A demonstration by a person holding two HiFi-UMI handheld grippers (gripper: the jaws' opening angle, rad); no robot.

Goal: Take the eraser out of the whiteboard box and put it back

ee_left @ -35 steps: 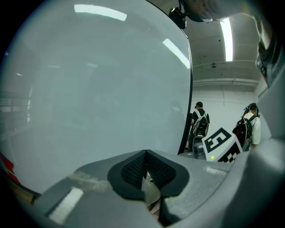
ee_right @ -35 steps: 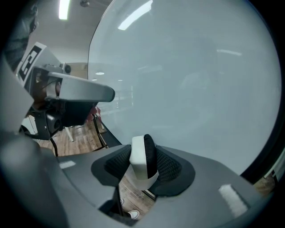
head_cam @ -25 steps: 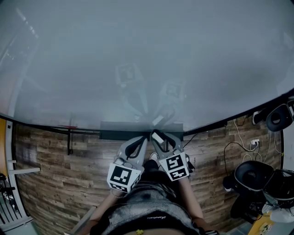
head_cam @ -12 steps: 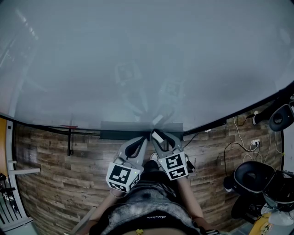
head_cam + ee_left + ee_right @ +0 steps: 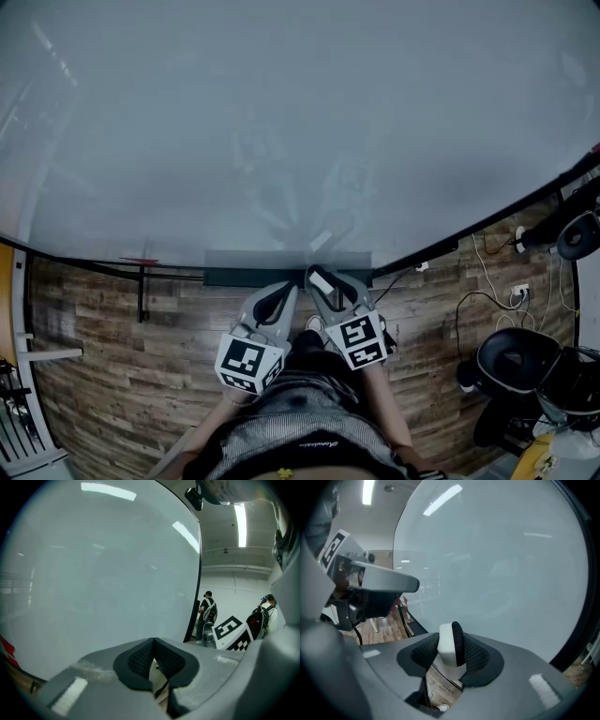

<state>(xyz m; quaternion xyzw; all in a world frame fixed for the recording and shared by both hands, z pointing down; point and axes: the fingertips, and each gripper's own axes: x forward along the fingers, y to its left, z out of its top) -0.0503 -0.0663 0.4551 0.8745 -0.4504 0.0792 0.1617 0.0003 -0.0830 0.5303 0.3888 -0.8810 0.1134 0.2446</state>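
The whiteboard [image 5: 281, 122] fills most of the head view, with the dark whiteboard box [image 5: 234, 277] along its lower edge. My right gripper [image 5: 317, 277] is at the box's middle, shut on the eraser [image 5: 322, 281]. In the right gripper view the eraser [image 5: 451, 646] stands upright between the pads [image 5: 477, 657], with a white body and black felt on its right side. My left gripper [image 5: 292, 285] sits just left of the right one. In the left gripper view its pads [image 5: 140, 660] meet at the tip with nothing between them, and the left gripper [image 5: 153, 643] faces the board.
Wood-plank floor [image 5: 112, 347] lies below the board. A black stand leg [image 5: 142, 291] is at the left. Cables and a wall socket [image 5: 518, 292] and dark bags or a chair [image 5: 516, 366] are at the right. Two people [image 5: 206, 613] stand far off beyond the board's edge.
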